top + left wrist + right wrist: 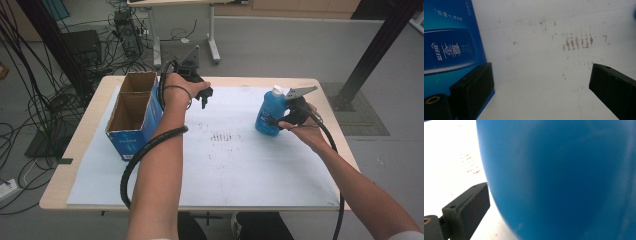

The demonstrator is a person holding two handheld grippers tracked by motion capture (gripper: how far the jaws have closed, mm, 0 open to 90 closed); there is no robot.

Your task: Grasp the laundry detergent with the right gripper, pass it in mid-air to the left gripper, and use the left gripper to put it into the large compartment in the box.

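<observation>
Presently: bottle (270, 113) held upright on bench (75, 145) in right gripper (292, 116), jaws clamped; box (134, 112) unfilled; left gripper (203, 96) jaws apart.

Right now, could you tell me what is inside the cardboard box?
The cardboard box stands open, with bare brown inner walls in both compartments. Its floor is hidden by the near wall.
</observation>
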